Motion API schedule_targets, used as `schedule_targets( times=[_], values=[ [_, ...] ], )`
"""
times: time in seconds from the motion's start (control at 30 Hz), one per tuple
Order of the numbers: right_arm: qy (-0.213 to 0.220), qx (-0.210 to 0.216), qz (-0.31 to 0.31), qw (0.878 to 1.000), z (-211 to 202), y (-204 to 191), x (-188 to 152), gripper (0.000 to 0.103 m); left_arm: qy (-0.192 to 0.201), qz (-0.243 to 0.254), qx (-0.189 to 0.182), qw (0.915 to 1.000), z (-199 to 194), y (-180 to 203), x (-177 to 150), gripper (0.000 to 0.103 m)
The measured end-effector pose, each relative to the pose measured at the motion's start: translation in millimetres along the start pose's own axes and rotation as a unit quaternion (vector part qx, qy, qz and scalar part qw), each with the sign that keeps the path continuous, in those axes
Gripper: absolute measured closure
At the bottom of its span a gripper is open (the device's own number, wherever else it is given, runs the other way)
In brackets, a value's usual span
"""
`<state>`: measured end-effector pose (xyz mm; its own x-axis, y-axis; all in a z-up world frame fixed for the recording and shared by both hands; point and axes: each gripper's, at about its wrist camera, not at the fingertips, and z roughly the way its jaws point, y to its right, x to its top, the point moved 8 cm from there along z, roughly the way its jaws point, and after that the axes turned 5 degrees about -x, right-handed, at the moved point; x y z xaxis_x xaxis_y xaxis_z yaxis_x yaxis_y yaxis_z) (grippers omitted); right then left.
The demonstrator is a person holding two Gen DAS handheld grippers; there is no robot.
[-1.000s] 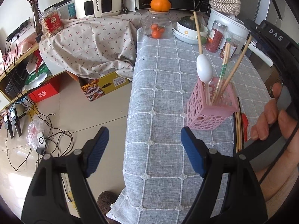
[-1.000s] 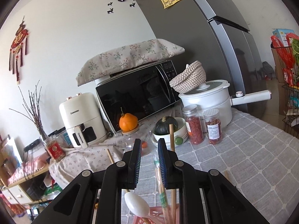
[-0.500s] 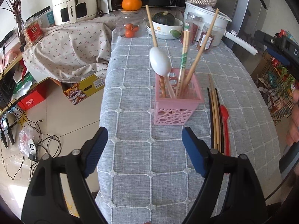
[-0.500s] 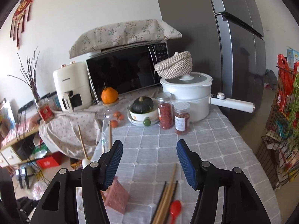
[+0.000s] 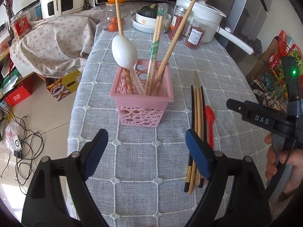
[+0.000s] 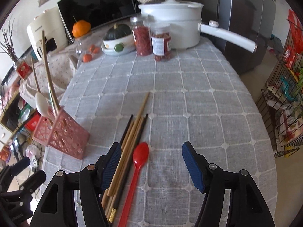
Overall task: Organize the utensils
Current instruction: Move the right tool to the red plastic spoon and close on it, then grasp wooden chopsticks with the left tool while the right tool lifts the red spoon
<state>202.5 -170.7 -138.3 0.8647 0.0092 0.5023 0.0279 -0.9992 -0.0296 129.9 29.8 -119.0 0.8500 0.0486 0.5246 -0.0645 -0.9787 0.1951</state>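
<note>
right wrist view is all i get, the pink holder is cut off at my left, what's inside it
Observer: The pink perforated plastic holder holds a white plastic spoon, bowl end up.
Operator: any chopsticks in there
Observer: Yes, a green-banded wooden chopstick pair plus two single wooden sticks, all leaning.
Operator: is the left gripper on anything
Observer: No, the left gripper is open and empty, short of the holder, its right finger above the loose black and wooden chopsticks on the cloth.

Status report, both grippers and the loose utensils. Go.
Left gripper open, empty, facing pink basket. Right gripper open, empty, above red spoon. Loose chopsticks beside it on tablecloth. Nothing in the way.
</note>
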Motion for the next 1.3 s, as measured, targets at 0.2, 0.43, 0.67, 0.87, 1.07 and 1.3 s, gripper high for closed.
schedule_targets(
  times=[0.2, 0.43, 0.67, 0.87, 1.07, 1.3],
  values=[
    [-0.072, -0.003, -0.022, 0.997, 46, -8, -16, 0.036, -0.007, 0.006, 0.007, 0.9999, 5, 2, -2, 0.019],
    [-0.096, -0.009, -0.020, 0.995, 71, -11, -19, 0.053, -0.005, 0.019, 0.003, 0.9998, 4, 3, -2, 0.019],
    [-0.086, -0.029, -0.072, 0.993, 68, -18, -20, 0.076, -0.003, 0.039, -0.007, 0.9992, 0, 10, -3, 0.022],
    [-0.092, -0.004, -0.041, 0.995, 57, 4, -21, 0.077, -0.007, 0.076, -0.033, 0.9965, -5, 33, -3, 0.039],
    [-0.084, 0.013, -0.006, 0.996, 28, 42, -24, 0.077, -0.020, 0.115, -0.059, 0.9914, -5, 76, 1, 0.046],
    [-0.083, 0.042, 0.031, 0.995, 8, 75, -32, 0.076, -0.052, 0.140, -0.058, 0.9871, 38, 132, 35, 0.064]
  ],
)
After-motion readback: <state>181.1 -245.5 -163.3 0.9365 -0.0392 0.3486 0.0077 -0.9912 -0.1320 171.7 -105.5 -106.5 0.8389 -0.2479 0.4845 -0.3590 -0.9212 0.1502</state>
